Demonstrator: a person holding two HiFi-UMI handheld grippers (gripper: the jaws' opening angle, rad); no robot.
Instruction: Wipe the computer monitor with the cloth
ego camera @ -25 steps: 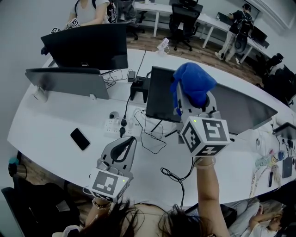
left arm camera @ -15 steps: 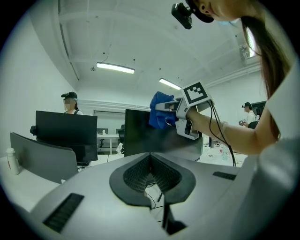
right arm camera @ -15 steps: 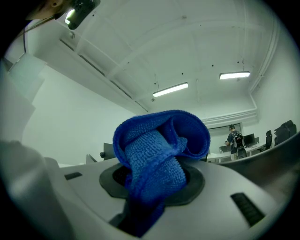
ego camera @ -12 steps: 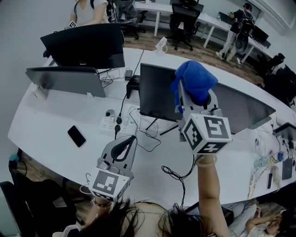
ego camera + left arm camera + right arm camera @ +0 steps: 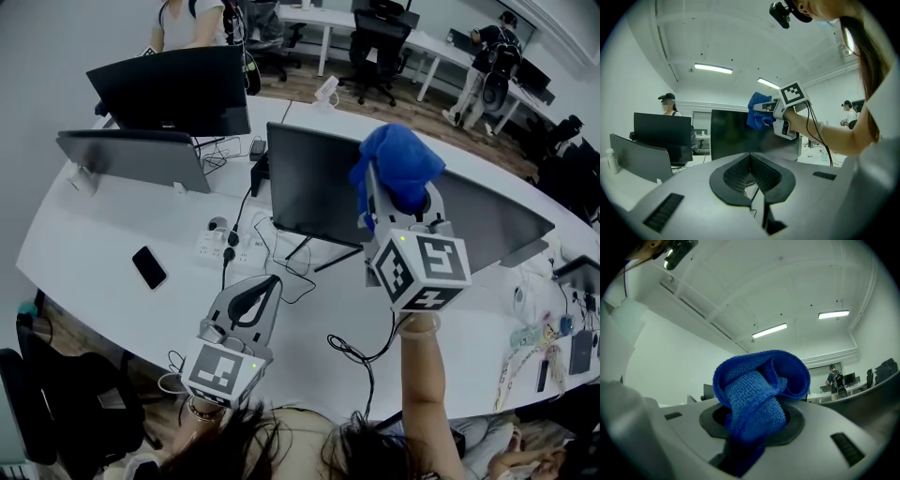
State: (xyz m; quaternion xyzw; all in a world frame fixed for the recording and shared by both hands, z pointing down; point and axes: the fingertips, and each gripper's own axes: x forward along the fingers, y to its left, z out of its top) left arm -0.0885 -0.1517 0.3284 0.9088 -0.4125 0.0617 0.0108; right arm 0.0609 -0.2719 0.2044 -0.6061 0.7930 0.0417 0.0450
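Right tongs [image 5: 753, 423] clamp cloth [image 5: 761, 390]; head view shows monitor [image 5: 309, 187].

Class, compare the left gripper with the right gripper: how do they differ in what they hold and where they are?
The right gripper is shut on the blue cloth; the left gripper has its jaws together on nothing. The right gripper is held high at the monitor's upper edge; the left gripper sits low over the desk. Both carry a marker cube.

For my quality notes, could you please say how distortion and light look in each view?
Head view: desk edge bows, light dim and even. Left gripper view: fisheye circle, black corners, bright lamps. Right gripper view: same fisheye; cloth sharp.
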